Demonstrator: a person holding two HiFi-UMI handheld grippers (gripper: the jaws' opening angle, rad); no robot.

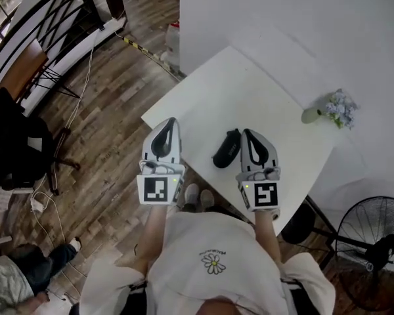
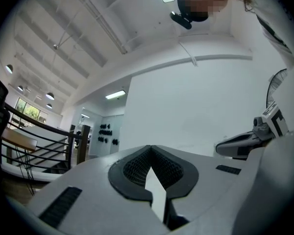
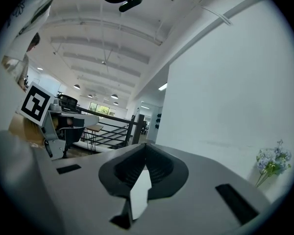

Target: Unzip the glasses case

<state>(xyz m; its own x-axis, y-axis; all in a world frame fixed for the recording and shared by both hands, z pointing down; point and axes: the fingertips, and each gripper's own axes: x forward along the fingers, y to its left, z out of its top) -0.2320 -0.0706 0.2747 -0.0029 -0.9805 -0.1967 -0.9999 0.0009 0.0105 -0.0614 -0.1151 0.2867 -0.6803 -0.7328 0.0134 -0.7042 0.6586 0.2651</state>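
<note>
A black glasses case (image 1: 226, 148) lies zipped shut on the white table (image 1: 249, 90), near the front edge. My left gripper (image 1: 173, 121) hovers at the table's front left edge, a little left of the case, jaws together and empty. My right gripper (image 1: 246, 133) sits just right of the case, its tip beside the case's far end, jaws closed on nothing. In the left gripper view the jaws (image 2: 150, 147) meet at the tip, and the right gripper (image 2: 242, 145) shows at the right. The right gripper view shows closed jaws (image 3: 146, 145). The case is hidden in both gripper views.
A small vase of pale flowers (image 1: 335, 109) lies at the table's right edge, also seen as flowers (image 3: 272, 163) in the right gripper view. A floor fan (image 1: 374, 248) stands at lower right. A black office chair (image 1: 16, 146) and a black railing (image 1: 46, 18) are at left.
</note>
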